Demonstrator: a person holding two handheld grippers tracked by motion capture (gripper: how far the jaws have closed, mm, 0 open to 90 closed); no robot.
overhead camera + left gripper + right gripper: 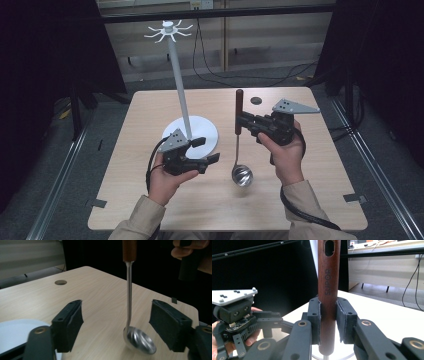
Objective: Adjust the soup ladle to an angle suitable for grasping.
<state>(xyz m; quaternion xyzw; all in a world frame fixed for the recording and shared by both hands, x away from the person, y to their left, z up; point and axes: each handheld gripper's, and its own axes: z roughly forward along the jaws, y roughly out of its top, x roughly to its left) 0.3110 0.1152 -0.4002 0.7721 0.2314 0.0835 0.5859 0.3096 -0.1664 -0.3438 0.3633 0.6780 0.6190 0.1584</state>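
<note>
A steel ladle point(242, 176) with a dark wooden handle point(328, 277) stands upright at the table's middle right. My right gripper point(242, 121) is shut on that handle, the pads point(315, 315) pressing it from both sides. The bowl point(140, 340) is low over the table; I cannot tell whether it touches. My left gripper point(206, 151) is to the left of the ladle and points at it. In the left gripper view the left gripper point(116, 322) is open, the ladle's stem point(129, 295) farther off and untouched by either pad.
A white hook stand point(179, 75) rises from a round white base point(202, 131) just behind my left gripper; the base point(15, 330) lies at lower left in the left gripper view. A round hole point(256, 100) sits at the table's far side. Dark curtains flank the table.
</note>
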